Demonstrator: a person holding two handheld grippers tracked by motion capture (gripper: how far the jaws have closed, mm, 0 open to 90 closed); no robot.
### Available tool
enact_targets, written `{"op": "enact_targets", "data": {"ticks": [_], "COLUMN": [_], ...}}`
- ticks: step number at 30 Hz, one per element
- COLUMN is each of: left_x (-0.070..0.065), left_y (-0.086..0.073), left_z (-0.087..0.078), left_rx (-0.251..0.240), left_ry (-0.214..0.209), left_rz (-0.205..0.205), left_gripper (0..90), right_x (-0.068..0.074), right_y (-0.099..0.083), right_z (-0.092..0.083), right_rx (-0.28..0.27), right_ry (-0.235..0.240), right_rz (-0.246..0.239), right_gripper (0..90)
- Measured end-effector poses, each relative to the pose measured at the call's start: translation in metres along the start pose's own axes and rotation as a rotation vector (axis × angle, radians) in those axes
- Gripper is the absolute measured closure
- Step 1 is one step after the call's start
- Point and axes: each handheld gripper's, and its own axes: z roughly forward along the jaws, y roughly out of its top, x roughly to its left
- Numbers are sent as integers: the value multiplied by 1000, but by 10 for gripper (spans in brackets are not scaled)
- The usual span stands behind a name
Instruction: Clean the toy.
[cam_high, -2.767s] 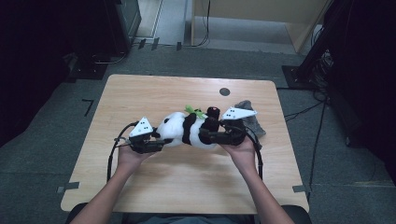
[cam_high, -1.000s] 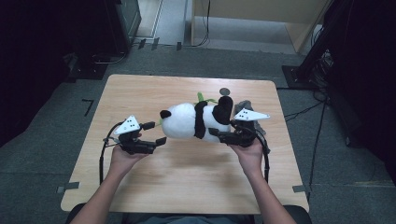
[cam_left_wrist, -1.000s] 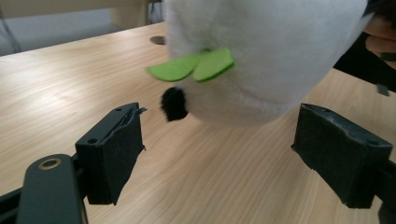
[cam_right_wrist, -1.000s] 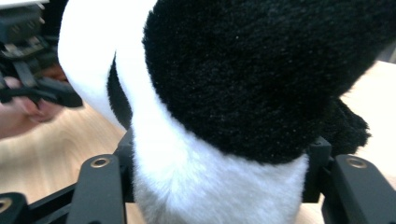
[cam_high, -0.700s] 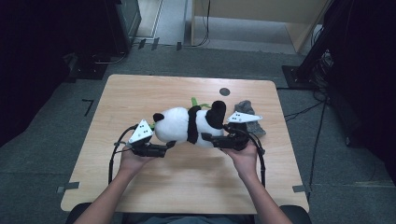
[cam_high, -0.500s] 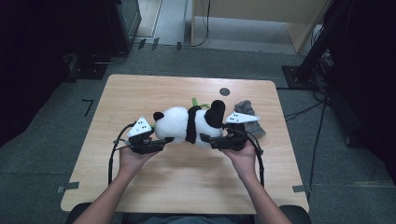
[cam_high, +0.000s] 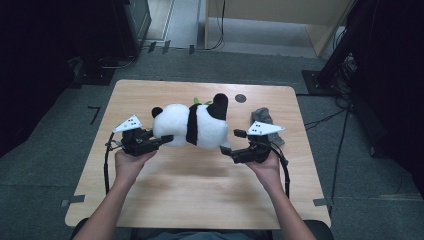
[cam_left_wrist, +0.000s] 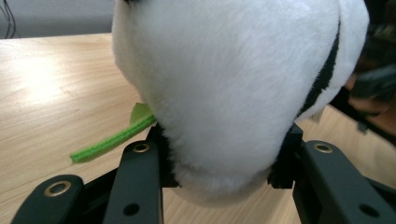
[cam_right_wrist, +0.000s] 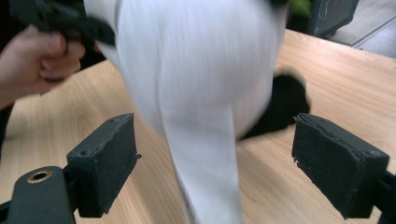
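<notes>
Toy panda (cam_high: 192, 125): at the middle of the surface (cam_high: 200, 200), twelve o'clock of both hands. Left hand-held gripper (cam_high: 162, 140): jaws just closed, clamped on the panda's head end. Right hand-held gripper (cam_high: 231, 145): jaws just opened wide, pads clear of the panda. Grey cloth (cam_high: 262, 117): three o'clock of the panda.

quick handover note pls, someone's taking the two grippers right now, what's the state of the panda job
Left gripper: fingers have just been closing and now pinch the head end of the plush panda, carrying it just above the table.
Right gripper: fingers have just opened wide; it has let go, with the panda's rear close in front of it.
Grey cloth lies behind the right gripper, near the table's right edge.
Done: panda passed from right to left grip.
Left: probably turning or setting it down; regrip with the right if needed.
</notes>
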Motion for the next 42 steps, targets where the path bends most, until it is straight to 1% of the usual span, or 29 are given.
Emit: {"op": "enact_targets", "data": {"ticks": [1,3,4,5,6,7,8,9,10,11,13,15,18,21,22,23,24,25,27,29,31,33,34,36,38,39,42], "left_x": [-1,-4,-6,-7,-8,-8,-6,-5,-6,-6,-7,-7,-9,-14,-16,-17,-17,-17,-16,-14,-13,-11,-10,-7,-5,-5,-4], "left_y": [0,0,0,-1,-2,-3,-5,-6,-8,-9,-9,-10,-12,-13,-14,-15,-16,-17,-19,-21,-22,-23,-23,-24,-25,-25,-27], "left_z": [1,4,8,11,15,17,20,22,23,25,25,25,25,27,29,30,31,32,32,32,34,34,34,34,33,33,34], "left_rx": [4,22,38,49,68,76,93,106,107,108,102,98,100,122,136,147,155,161,158,151,161,172,177,178,175,176,186], "left_ry": [-15,-38,-56,-60,-64,-65,-71,-63,-54,-46,-26,-24,12,43,54,62,63,62,52,37,38,37,35,26,23,23,39], "left_rz": [-8,-22,-40,-49,-65,-92,-113,-119,-119,-114,-76,-58,14,80,99,110,116,117,107,73,60,47,30,-8,-28,-31,-19], "left_gripper": [571,563,555,550,545,525,516,497,467,445,383,332,281,271,268,267,267,266,261,261,261,260,261,261,261,261,260], "right_x": [1,6,7,10,12,15,16,15,14,13,12,8,6,5,5,4,3,2,-1,-3,-3,-1,-1,-1,-1,-2,-2], "right_y": [-2,-2,-3,-3,-3,-4,-5,-6,-6,-7,-6,-5,-4,-4,-3,-3,-4,-4,-4,-4,-4,-4,-4,-4,-4,-4,-6], "right_z": [2,8,11,15,17,20,22,22,22,22,22,21,20,19,19,19,19,19,17,15,15,16,16,16,16,17,18], "right_rx": [4,19,26,37,47,70,87,95,103,113,116,125,126,132,144,152,151,149,123,97,97,108,110,117,123,128,140], "right_ry": [13,15,22,35,24,-39,-56,-68,-77,-73,-83,-65,-52,-51,-63,-71,-68,-66,-55,-38,-41,-52,-56,-53,-54,-55,-66], "right_rz": [-4,-38,-50,-63,-76,-102,-100,-87,-66,-51,-41,-12,38,79,96,128,153,166,183,194,189,176,173,191,201,205,198], "right_gripper": [150,151,164,174,167,177,200,241,272,298,334,336,324,323,322,319,313,308,290,280,276,273,271,271,272,272,272]}}
